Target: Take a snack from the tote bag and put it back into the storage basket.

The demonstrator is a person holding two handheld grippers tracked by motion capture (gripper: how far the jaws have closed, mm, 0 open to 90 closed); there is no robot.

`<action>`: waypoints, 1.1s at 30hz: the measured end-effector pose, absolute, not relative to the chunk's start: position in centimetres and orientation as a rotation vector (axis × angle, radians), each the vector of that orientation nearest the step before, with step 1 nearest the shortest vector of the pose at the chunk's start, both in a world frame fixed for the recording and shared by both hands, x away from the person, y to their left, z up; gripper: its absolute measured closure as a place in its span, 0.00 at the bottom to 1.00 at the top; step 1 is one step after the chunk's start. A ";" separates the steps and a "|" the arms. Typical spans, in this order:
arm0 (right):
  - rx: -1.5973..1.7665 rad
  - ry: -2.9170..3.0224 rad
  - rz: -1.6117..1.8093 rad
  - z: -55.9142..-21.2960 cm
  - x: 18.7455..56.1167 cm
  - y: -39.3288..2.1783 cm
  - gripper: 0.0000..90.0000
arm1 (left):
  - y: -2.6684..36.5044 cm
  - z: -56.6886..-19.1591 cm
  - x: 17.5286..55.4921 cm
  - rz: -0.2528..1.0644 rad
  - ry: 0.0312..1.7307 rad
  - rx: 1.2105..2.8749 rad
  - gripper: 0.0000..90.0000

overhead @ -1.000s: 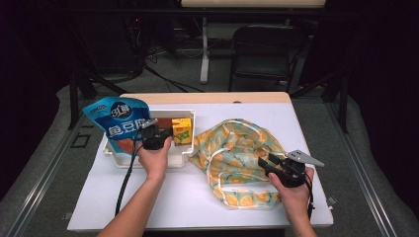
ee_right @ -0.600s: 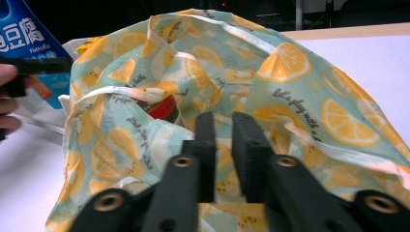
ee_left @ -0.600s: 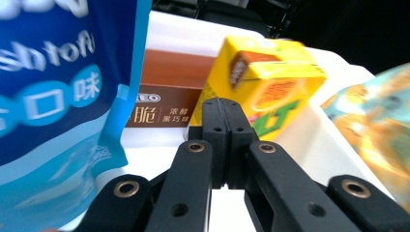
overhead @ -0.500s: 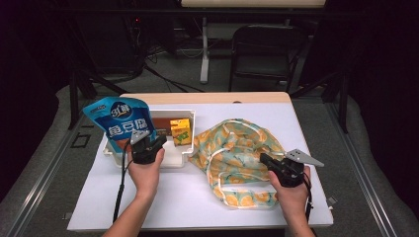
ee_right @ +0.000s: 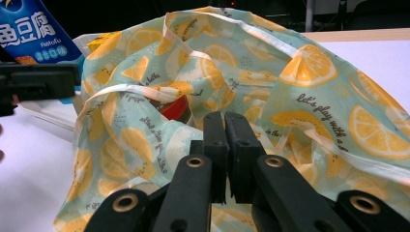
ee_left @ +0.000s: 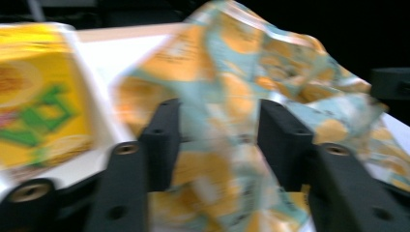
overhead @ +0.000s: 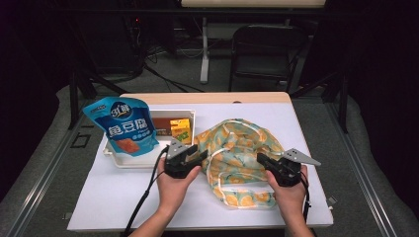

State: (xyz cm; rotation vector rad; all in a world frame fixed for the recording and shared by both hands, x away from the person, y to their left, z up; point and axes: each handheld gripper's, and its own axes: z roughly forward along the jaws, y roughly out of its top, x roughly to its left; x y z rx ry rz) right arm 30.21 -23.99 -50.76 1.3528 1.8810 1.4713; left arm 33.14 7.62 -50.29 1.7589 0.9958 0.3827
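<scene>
A fabric bag [overhead: 237,143] printed with orange and lemon slices lies crumpled on the white table cover. My left gripper [overhead: 197,154] is at the bag's left edge, beside the white tray [overhead: 129,161]. Its jaws have just been opening. In the left gripper view, the left gripper [ee_left: 217,140] stands open with blurred bag [ee_left: 227,72] fabric between the fingers. My right gripper [overhead: 261,160] is at the bag's right side. In its own view, the right gripper [ee_right: 225,126] is shut on a fold of the bag [ee_right: 309,82]. A red lid [ee_right: 176,108] shows inside the bag's mouth.
The tray holds a blue snack pouch [overhead: 126,129] that leans against its left end, a yellow carton [overhead: 179,129] and a brown packet [overhead: 160,123]. Bare white cover lies in front of the tray and right of the bag. A dark chair [overhead: 267,49] stands beyond the table.
My left gripper has moved right from the tray to the bag's left edge, and its jaws have opened. The right hand has stayed where it was.
</scene>
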 end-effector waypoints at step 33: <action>1.298 1.912 1.489 -50.6 30.3 -21.6 0.94 | 6.5 -56.0 34.8 0.230 1.166 1.984 0.92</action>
